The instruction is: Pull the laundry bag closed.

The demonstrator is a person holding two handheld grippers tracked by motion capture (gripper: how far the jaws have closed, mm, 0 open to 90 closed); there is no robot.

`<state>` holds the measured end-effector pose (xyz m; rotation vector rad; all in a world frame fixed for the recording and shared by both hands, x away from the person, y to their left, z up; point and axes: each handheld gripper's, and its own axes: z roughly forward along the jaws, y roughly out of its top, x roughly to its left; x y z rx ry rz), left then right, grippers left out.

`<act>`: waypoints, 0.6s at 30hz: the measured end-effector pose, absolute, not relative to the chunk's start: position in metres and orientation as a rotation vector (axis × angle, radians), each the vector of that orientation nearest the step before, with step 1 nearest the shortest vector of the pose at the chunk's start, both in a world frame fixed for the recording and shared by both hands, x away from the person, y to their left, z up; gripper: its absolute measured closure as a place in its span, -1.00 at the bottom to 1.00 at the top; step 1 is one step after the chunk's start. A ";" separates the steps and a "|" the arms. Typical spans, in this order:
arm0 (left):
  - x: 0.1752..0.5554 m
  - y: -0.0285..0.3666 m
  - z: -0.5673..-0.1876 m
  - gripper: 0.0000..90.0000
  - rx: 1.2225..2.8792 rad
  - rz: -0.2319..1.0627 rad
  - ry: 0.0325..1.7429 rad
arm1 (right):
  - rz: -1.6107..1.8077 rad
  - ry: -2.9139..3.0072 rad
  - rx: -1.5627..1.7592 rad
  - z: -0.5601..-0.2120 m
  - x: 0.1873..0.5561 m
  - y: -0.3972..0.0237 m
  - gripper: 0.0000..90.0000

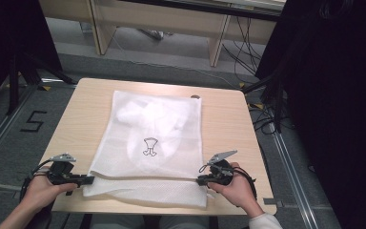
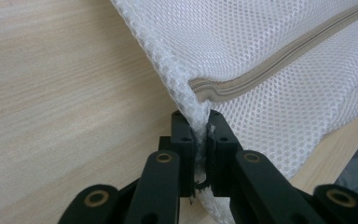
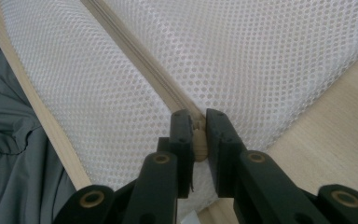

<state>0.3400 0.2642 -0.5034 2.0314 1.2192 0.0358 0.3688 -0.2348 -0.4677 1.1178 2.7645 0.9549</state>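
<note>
Item: white mesh laundry bag, flat on the table, garment inside. We judge it light, limp, snag-prone. Left gripper clamps the zipper-end corner; right gripper clamps the zipper pull. We hold seams, not open mesh.

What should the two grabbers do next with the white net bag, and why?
Probably slide the right gripper along the zipper toward the left one. The left gripper is shut on the mesh bag at the zipper's end, holding it steady, while the right one pinches what looks like the beige zipper pull. With both ends held, pulling the slider across seems the natural small move.
</note>
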 end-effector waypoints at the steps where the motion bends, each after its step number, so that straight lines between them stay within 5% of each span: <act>1: 0.340 0.265 -0.503 0.83 2.045 0.032 1.220 | 0.963 2.772 1.108 -0.470 0.370 -0.234 0.82; 8: 0.341 0.266 -0.503 0.67 2.060 0.046 1.224 | 1.060 2.676 1.135 -0.467 0.371 -0.239 0.63; 18: 0.342 0.267 -0.495 -0.05 1.858 0.225 1.193 | 1.152 2.521 1.234 -0.466 0.377 -0.247 0.35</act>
